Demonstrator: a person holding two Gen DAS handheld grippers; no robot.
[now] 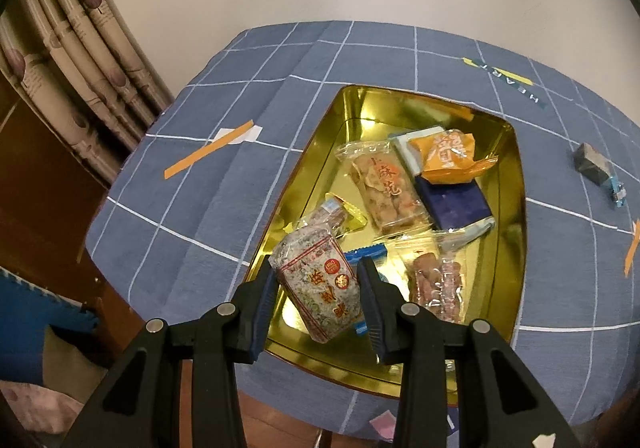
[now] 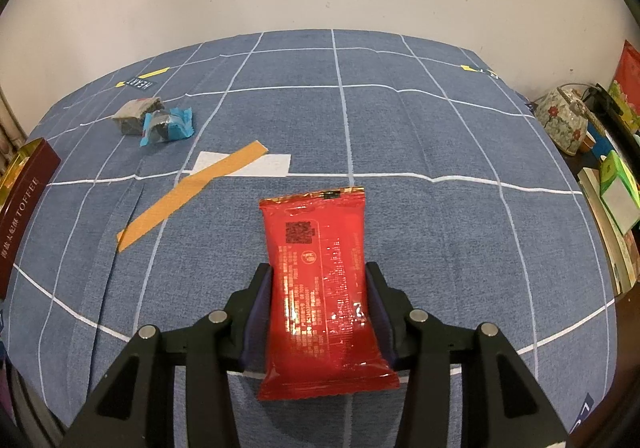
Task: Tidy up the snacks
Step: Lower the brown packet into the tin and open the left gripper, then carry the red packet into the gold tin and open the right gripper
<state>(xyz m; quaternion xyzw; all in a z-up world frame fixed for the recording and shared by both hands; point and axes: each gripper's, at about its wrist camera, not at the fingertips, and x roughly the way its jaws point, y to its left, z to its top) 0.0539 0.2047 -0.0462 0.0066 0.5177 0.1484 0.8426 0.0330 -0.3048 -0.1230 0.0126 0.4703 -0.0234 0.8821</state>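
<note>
- Nearest in the left wrist view, the left gripper (image 1: 318, 282) pinches a clear packet with white speckles and red print (image 1: 320, 284); both pads press its sides and it hangs tilted over the near end of the gold tin (image 1: 516, 184).
- Just beyond that packet, inside the tin, lie a blue-edged wrapper (image 1: 366, 252), a clear packet of brown pieces (image 1: 438, 280) to the right, and another clear packet (image 1: 328, 214) beside a gold-foil sweet.
- Farther into the tin lie a clear packet of pale fried snacks with red characters (image 1: 384, 188), a dark blue packet (image 1: 454, 202) and an orange packet (image 1: 450, 158) lying partly on it.
- The tin sits on a blue checked tablecloth (image 1: 240, 96) with an orange tape strip (image 1: 208, 154) to its left; a grey wrapped snack (image 1: 592, 162) lies well apart on the right.
- Nearest in the right wrist view, the right gripper (image 2: 318, 276) grips a red packet (image 2: 320, 276) by its long sides, printed back facing the camera, above the cloth.
- Beyond it lies an orange tape strip (image 2: 192, 194) across a white patch.
- Farther left, a grey wrapped snack (image 2: 134, 114) touches a blue wrapped one (image 2: 168, 126).
- At the left edge stands the tin's dark red wall, lettered TOFFEE (image 2: 22, 216).
</note>
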